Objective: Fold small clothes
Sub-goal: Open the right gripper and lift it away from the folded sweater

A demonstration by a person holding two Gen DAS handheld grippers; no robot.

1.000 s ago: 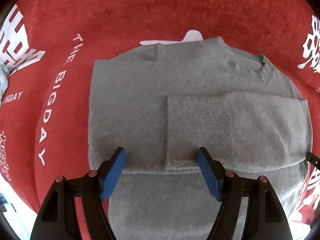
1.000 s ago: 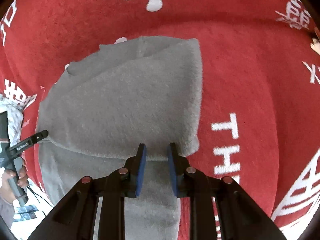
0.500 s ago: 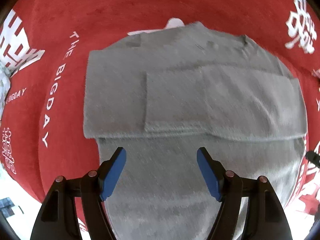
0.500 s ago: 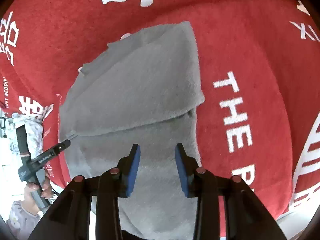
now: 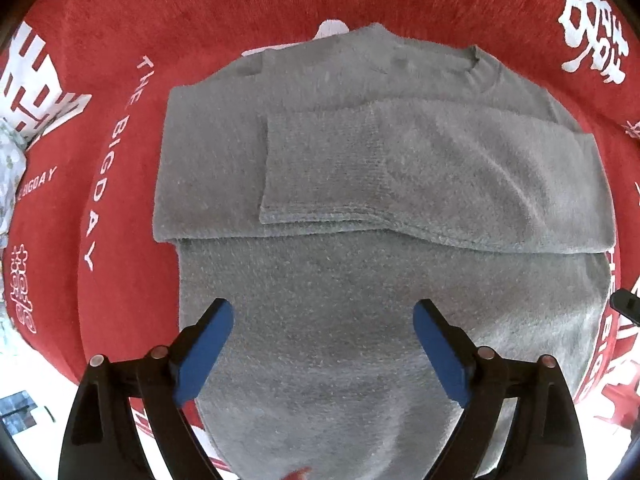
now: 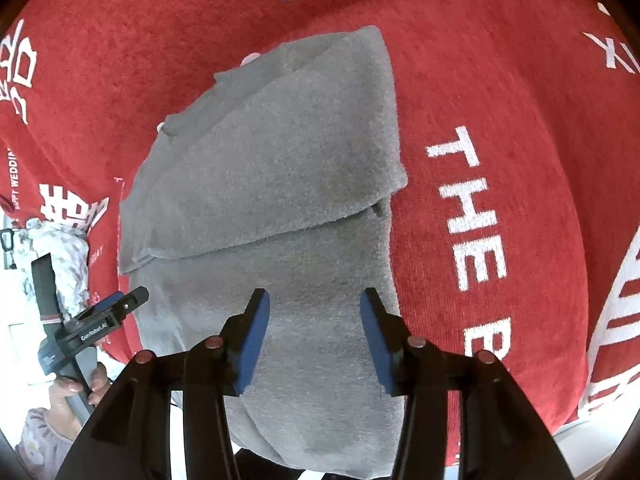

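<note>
Sweater (image 5: 328,320): lying flat, sleeves folded across.
Left gripper (image 5: 323,344): I'm opening it, empty.
Right gripper (image 6: 315,340): opening, empty.
Next: I'm aiming both at the hem, evenly.

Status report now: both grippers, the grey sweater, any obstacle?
Left gripper and right gripper opening, nothing between pads. Grey sweater flat on red cloth, sleeves folded across. No obstacle seen.

Plain grey sweater (image 5: 360,184), fuzzy, no print, ahead of and under the blue pads (image 5: 208,344) on black fingers. Red cloth (image 5: 200,12) around it with white letters and white Chinese-style signs. Same blue pads (image 6: 256,336) on the other black gripper. To the left of these fingers, pale sleeve (image 6: 36,444) with small flowers.
</note>
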